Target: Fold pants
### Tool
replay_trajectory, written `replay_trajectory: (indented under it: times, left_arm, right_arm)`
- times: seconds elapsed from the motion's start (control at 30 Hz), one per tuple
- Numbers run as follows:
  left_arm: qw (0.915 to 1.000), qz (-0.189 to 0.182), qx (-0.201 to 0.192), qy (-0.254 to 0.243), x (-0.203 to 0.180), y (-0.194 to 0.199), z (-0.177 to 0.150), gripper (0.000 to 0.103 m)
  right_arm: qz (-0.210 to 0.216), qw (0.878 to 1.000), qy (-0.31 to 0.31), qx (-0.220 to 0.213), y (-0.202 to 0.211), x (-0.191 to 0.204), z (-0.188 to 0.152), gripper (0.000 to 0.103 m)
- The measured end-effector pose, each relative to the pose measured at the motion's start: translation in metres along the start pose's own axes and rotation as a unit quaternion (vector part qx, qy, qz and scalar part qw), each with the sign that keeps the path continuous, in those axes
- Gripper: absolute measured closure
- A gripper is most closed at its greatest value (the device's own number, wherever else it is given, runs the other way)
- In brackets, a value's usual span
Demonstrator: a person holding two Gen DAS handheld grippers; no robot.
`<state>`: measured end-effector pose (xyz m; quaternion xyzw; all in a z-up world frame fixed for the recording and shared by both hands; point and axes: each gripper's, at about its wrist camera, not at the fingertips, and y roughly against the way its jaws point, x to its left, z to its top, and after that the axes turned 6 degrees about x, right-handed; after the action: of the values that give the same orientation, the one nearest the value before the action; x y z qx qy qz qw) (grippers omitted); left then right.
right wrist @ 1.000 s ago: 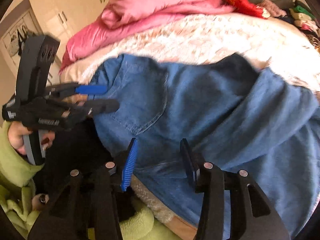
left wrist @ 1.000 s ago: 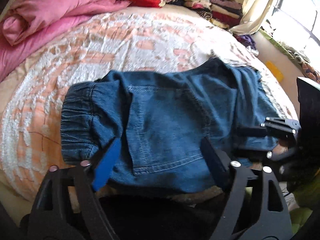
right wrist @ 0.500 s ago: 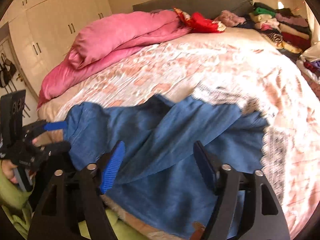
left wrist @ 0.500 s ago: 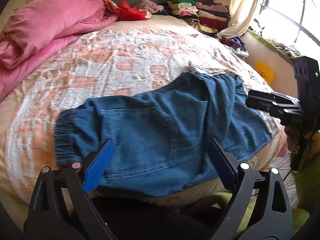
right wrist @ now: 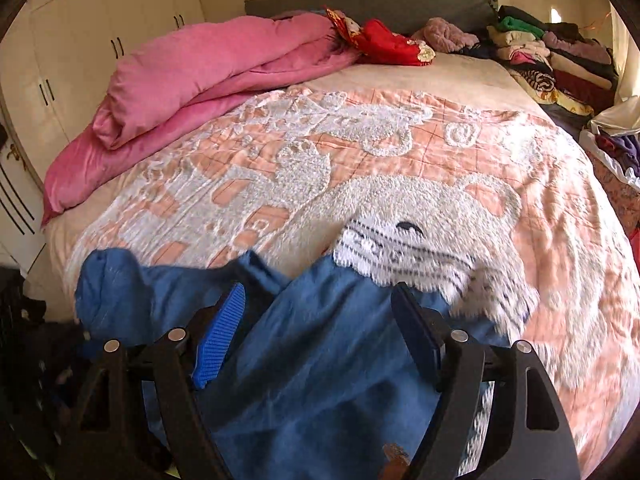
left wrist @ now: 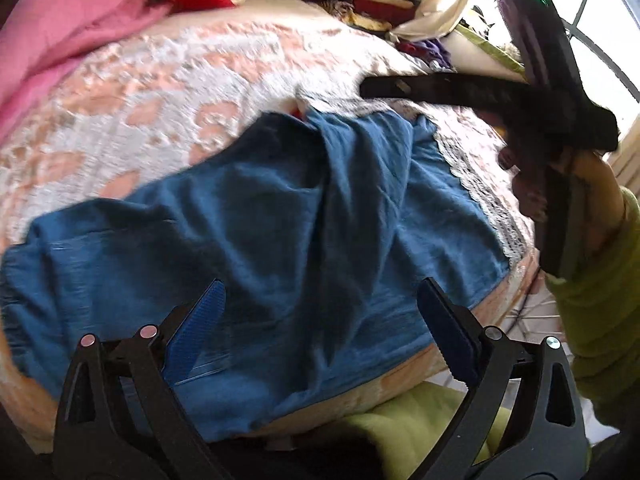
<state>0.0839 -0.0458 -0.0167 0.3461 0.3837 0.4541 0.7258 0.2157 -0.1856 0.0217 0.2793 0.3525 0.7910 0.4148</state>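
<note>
Both tools hang over the near edge of the bed with their jaws spread wide and nothing between them: the left gripper (left wrist: pixel 320 320) low above the denim, the right gripper (right wrist: pixel 320 320) likewise, and seen from the left camera the right tool is raised up at the side in the person's hand (left wrist: pixel 560 184), its fingers pointing across the bed. The pants (left wrist: pixel 260 232) lie spread out on the bedspread (right wrist: pixel 400 152) near the front edge, blue denim, rumpled, with a ridge of cloth running down the middle and the waistband end toward the left. One part of the coverlet's lacy edge is flipped over the far end of the fabric. To my eye the folding has barely started; the garment looks laid out but not flattened, and no clean fold shows, so the smoothing and every fold are yet to come. Beyond, a pink duvet (right wrist: pixel 208 72) is bundled at the left side of the bed, a stack of folded clothes (right wrist: pixel 552 56) sits by the headboard, and white wardrobe doors (right wrist: pixel 80 52) line the wall.
</note>
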Motion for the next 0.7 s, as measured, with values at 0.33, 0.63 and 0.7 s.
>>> replay_trajectory:
  times: [0.33, 0.63, 0.7]
  left_arm:
    - [0.9975, -0.058, 0.041, -0.001, -0.008, -0.04, 0.021, 0.074]
    - [0.9971, -0.067, 0.034, -0.015, -0.015, -0.055, 0.012, 0.085]
    - [0.9973, -0.064, 0.029, -0.02, -0.016, -0.053, 0.009, 0.083]
  right_arm:
    - [-0.024, 0.998, -0.022, 0.048, -0.064, -0.012, 0.048, 0.029]
    - [-0.104, 0.99, -0.013, 0.09, -0.121, -0.012, 0.057, 0.046]
    - [-0.116, 0.989, -0.012, 0.086, -0.124, -0.017, 0.056, 0.066]
